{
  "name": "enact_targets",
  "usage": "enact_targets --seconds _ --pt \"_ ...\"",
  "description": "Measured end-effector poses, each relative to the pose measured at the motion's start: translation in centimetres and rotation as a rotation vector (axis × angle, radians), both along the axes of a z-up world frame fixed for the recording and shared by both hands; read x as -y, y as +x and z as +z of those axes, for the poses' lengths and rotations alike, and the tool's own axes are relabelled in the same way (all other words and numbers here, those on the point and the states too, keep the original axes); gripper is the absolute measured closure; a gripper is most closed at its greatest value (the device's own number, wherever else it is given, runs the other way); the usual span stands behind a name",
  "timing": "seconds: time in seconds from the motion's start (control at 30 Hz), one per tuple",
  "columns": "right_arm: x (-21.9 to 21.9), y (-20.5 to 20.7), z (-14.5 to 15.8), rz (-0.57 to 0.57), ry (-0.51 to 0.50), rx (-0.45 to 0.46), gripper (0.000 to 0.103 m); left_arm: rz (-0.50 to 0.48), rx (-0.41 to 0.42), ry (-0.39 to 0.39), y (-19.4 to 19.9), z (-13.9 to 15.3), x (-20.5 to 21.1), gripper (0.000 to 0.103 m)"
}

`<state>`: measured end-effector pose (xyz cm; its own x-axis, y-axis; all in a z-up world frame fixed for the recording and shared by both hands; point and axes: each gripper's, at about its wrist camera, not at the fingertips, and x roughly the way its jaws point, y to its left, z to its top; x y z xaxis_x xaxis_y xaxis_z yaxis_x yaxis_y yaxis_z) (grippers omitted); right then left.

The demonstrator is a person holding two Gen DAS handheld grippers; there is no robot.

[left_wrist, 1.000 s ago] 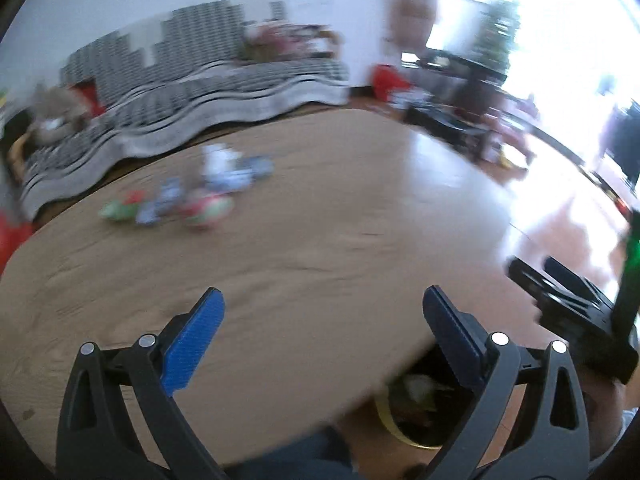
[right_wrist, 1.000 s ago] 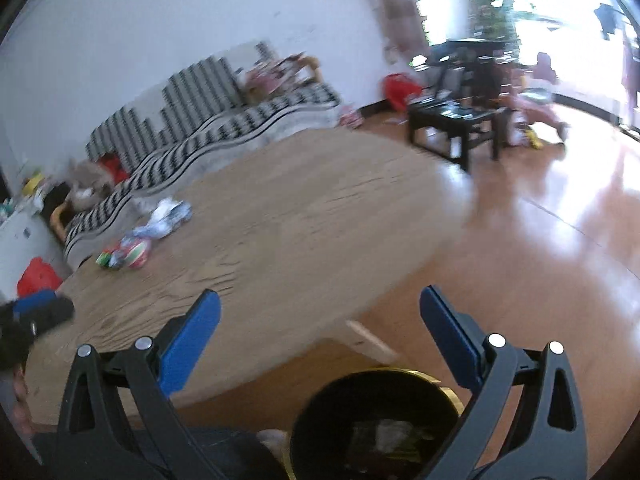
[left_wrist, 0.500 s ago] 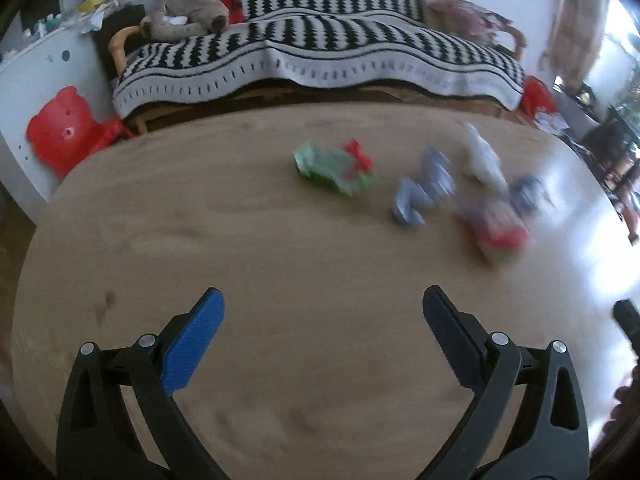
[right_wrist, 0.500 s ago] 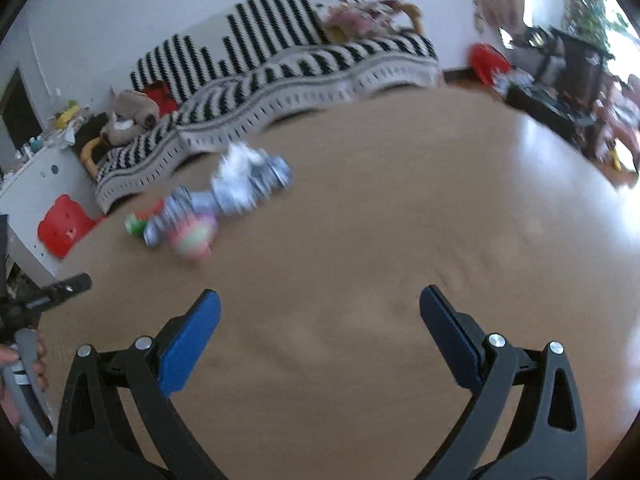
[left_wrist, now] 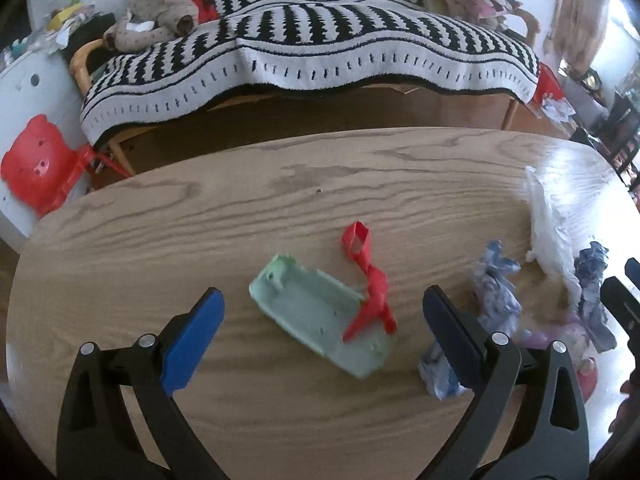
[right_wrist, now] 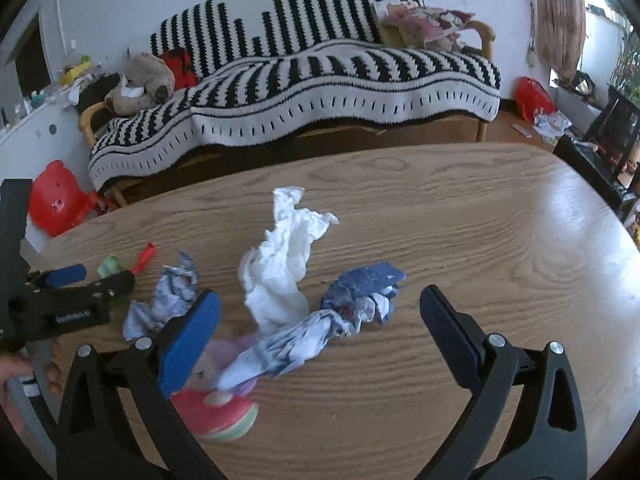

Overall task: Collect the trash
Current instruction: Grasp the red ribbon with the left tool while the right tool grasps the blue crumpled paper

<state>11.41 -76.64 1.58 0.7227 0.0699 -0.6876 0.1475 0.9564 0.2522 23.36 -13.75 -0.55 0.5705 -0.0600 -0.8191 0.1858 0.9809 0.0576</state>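
Trash lies on an oval wooden table [left_wrist: 160, 220] [right_wrist: 500, 240]. A pale green plastic tray [left_wrist: 320, 320] with a red ribbon [left_wrist: 370, 288] across it sits between the fingers of my open left gripper [left_wrist: 320, 326], which hovers just short of it. To the right lie a blue-and-white crumpled wrapper [left_wrist: 492, 292] and white tissue [left_wrist: 552, 220]. My open right gripper [right_wrist: 318, 334] stands over a twisted blue-white wrapper [right_wrist: 304, 340], behind which the white tissue [right_wrist: 284, 264] rises. A pink, red and green packet [right_wrist: 216, 412] sits by its left finger. The left gripper [right_wrist: 80, 292] shows at the left.
A sofa with a black-and-white striped blanket [right_wrist: 320, 80] stands beyond the table's far edge. A red plastic child's chair [left_wrist: 36, 164] is on the floor at the left. A dark low table [right_wrist: 600, 148] stands at the far right. A hand [right_wrist: 12, 372] holds the left tool.
Both grippers have swung from the table's near edge and a bin below toward the trash pile. The trash is now close, between and just ahead of the open fingers.
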Motion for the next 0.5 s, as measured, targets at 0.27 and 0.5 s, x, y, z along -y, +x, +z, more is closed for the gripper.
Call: enact_targets --seconds 0.27,0.5 --pt "1.7 1.4 -2.0 -0.013 -0.036 -0.034 0.007 -0.187 0.016 0.144 3.2 0.0 3.4 0.008" --pt "2.5 1.4 -3.1 0.011 -0.040 -0.054 0.008 -0.212 -0.056 0.054 4.1 -1.4 3.8 0.062"
